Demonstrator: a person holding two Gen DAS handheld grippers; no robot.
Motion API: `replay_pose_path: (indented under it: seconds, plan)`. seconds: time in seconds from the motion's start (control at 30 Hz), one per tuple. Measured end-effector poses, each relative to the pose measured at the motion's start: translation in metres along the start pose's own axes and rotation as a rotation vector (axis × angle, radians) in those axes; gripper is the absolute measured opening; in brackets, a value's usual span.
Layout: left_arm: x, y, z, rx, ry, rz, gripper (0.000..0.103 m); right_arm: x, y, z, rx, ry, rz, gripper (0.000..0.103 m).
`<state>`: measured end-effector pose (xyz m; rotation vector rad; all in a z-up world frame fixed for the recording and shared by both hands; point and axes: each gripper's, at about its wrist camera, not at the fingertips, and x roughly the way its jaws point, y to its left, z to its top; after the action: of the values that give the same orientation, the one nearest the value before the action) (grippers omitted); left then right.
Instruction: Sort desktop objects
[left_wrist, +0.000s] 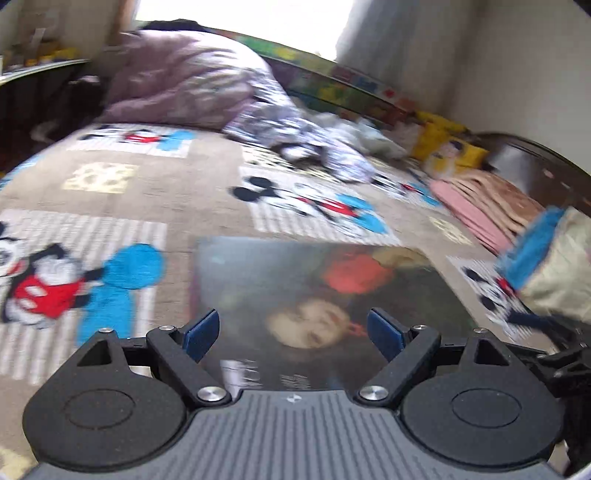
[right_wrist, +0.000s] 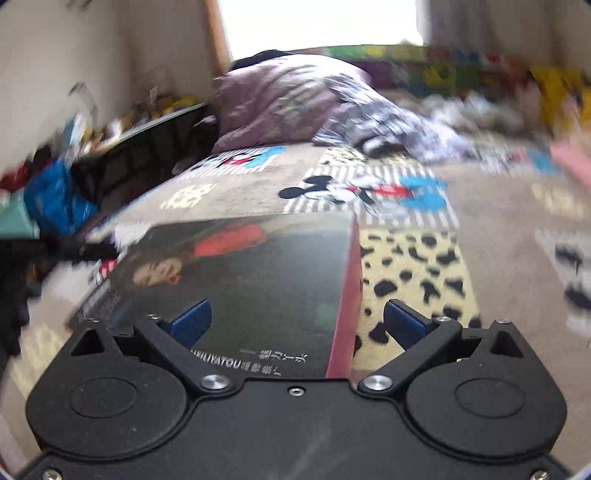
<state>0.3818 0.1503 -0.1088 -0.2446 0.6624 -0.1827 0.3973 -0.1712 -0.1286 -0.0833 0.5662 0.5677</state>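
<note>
Both grippers open on my end, nothing between the pads. Left gripper (left_wrist: 293, 334) has its jaws spread wide above the book (left_wrist: 314, 306), which lies flat on the cartoon-print blanket (left_wrist: 155, 192). Right gripper (right_wrist: 297, 325) is spread too, hanging over the book's (right_wrist: 236, 280) red spine edge; spine sits between the blue pads (right_wrist: 192, 321), neither one touching it as far as I can see. Cover is dark with a face and red patch. Purple quilt (right_wrist: 280, 96) bunched far back. Frames blurry.
</note>
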Motion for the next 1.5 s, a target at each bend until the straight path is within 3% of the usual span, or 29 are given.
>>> replay_pose_path:
  seconds: [0.13, 0.27, 0.43, 0.5, 0.63, 0.8, 0.9, 1.1, 1.5]
  plan:
    - [0.016, -0.021, -0.012, 0.116, 0.074, 0.042, 0.089, 0.002, 0.029, -0.007, -0.239, 0.035, 0.073, 0.101]
    - [0.013, -0.034, -0.013, 0.133, 0.135, 0.054, 0.093, 0.017, 0.035, -0.016, -0.261, 0.163, 0.12, 0.102]
    - [-0.013, -0.04, -0.011, 0.097, 0.208, 0.042, 0.094, 0.006, 0.028, -0.011, -0.217, 0.208, 0.133, 0.102]
    - [-0.035, -0.044, -0.006, 0.094, 0.168, 0.058, 0.094, -0.006, 0.03, -0.012, -0.235, 0.209, 0.107, 0.102]
    - [-0.083, -0.056, 0.004, 0.077, 0.044, 0.146, 0.094, -0.045, 0.05, -0.007, -0.337, 0.106, -0.004, 0.102]
    - [-0.132, -0.078, -0.002, 0.124, -0.048, 0.26, 0.094, -0.096, 0.062, 0.006, -0.282, 0.022, -0.076, 0.102]
    - [-0.157, -0.087, -0.009, 0.096, -0.087, 0.275, 0.094, -0.118, 0.071, 0.005, -0.28, 0.003, -0.105, 0.102]
    - [-0.194, -0.117, -0.031, 0.153, -0.123, 0.334, 0.094, -0.152, 0.078, 0.001, -0.24, -0.033, -0.159, 0.102]
    - [-0.235, -0.163, -0.079, 0.196, -0.146, 0.324, 0.094, -0.207, 0.09, -0.016, -0.161, -0.052, -0.161, 0.102]
